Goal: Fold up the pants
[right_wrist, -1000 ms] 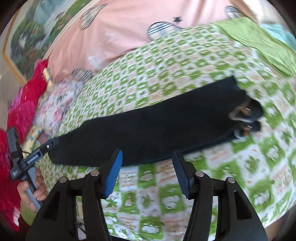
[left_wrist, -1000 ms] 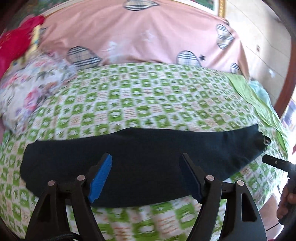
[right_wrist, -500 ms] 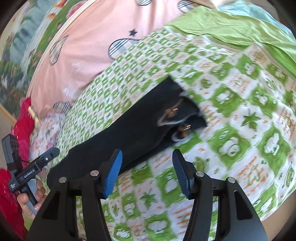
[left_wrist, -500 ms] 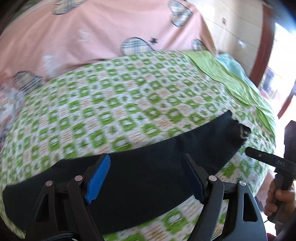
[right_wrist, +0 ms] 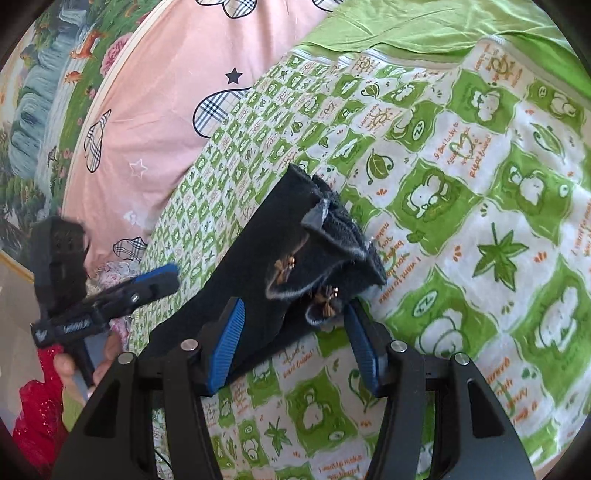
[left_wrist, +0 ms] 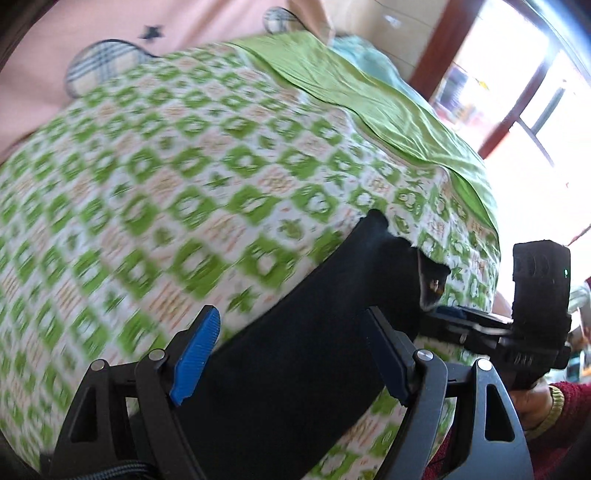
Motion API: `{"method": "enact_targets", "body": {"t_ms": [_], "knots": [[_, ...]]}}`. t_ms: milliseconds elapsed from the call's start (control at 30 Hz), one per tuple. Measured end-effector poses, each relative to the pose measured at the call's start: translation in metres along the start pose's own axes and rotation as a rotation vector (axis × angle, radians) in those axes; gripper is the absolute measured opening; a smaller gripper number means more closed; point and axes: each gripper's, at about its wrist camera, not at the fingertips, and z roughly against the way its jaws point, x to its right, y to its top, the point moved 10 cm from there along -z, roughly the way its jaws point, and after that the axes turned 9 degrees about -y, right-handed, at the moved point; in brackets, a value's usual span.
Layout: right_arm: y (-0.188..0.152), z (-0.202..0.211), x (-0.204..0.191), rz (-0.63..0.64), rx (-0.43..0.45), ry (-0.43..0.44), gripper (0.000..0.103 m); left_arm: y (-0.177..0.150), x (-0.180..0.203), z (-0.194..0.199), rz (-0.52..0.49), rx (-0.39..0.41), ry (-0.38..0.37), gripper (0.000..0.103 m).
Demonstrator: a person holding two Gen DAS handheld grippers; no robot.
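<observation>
Dark navy pants [right_wrist: 236, 291] lie in a long folded strip across a bed, on a green-and-white checked sheet [right_wrist: 461, 221] printed with leaves and small cartoon figures.

At the far left of the right wrist view a framed landscape painting [right_wrist: 40, 85] leans behind a pink quilt with plaid hearts [right_wrist: 166, 92]. Just below it the left gripper [right_wrist: 155, 280] comes in from the side, held by a hand [right_wrist: 74, 369] beside a red sleeve [right_wrist: 33, 413]; its blue-padded tip sits near the long edge of the pants. In its own view the left gripper [left_wrist: 291, 354] hangs over the middle of the strip with its fingers spread wide and the dark cloth below them, none of it pinched.

Toward the centre, the right gripper [right_wrist: 295, 336] is over the end of the pants where the cloth bunches into grey-edged folds with small brass fittings [right_wrist: 284, 264]. Its jaws are closing, the folded end lying between the blue pads [right_wrist: 227, 347], which do not yet press on it.

To the right, a plain green sheet [right_wrist: 424, 22] covers the far edge of the bed. In the left wrist view the right gripper [left_wrist: 461, 325] reaches the same end from the right, with a bright window [left_wrist: 535, 92] behind it.
</observation>
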Motion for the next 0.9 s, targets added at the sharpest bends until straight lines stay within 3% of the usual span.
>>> {"method": "enact_targets", "body": {"t_ms": [67, 200, 267, 400, 467, 500, 533, 567, 633, 733, 900], "knots": [[0.0, -0.002, 0.001, 0.005, 0.002, 0.005, 0.046, 0.009, 0.002, -0.019, -0.02, -0.047, -0.036, 0.08], [0.002, -0.006, 0.007, 0.014, 0.002, 0.015, 0.023, 0.019, 0.004, -0.05, -0.055, -0.125, -0.076, 0.079], [0.001, -0.006, 0.009, 0.032, 0.002, 0.018, 0.017, 0.024, 0.001, -0.065, -0.037, -0.159, -0.105, 0.075], [0.0, -0.003, 0.008, 0.072, 0.005, 0.022, 0.014, 0.029, 0.013, -0.087, -0.032, -0.212, -0.22, 0.074], [0.0, -0.002, 0.009, 0.087, 0.006, 0.02, 0.014, 0.029, 0.02, -0.091, -0.064, -0.221, -0.226, 0.072], [-0.001, -0.002, 0.009, 0.096, 0.007, 0.018, 0.014, 0.028, 0.024, -0.092, -0.076, -0.223, -0.229, 0.069], [-0.001, -0.002, 0.009, 0.102, 0.009, 0.016, 0.014, 0.028, 0.028, -0.091, -0.09, -0.223, -0.24, 0.058], [-0.002, -0.002, 0.009, 0.108, 0.01, 0.014, 0.014, 0.027, 0.033, -0.091, -0.104, -0.225, -0.261, 0.04], [-0.003, -0.003, 0.009, 0.113, 0.014, 0.01, 0.014, 0.025, 0.041, -0.09, -0.115, -0.222, -0.278, 0.02], [-0.002, -0.002, 0.005, 0.116, 0.02, 0.012, 0.014, 0.028, 0.041, -0.084, -0.096, -0.186, -0.271, 0.013], [0.005, 0.012, -0.018, 0.155, 0.051, 0.059, 0.013, 0.029, 0.047, -0.052, -0.101, -0.104, -0.27, 0.011]]}}
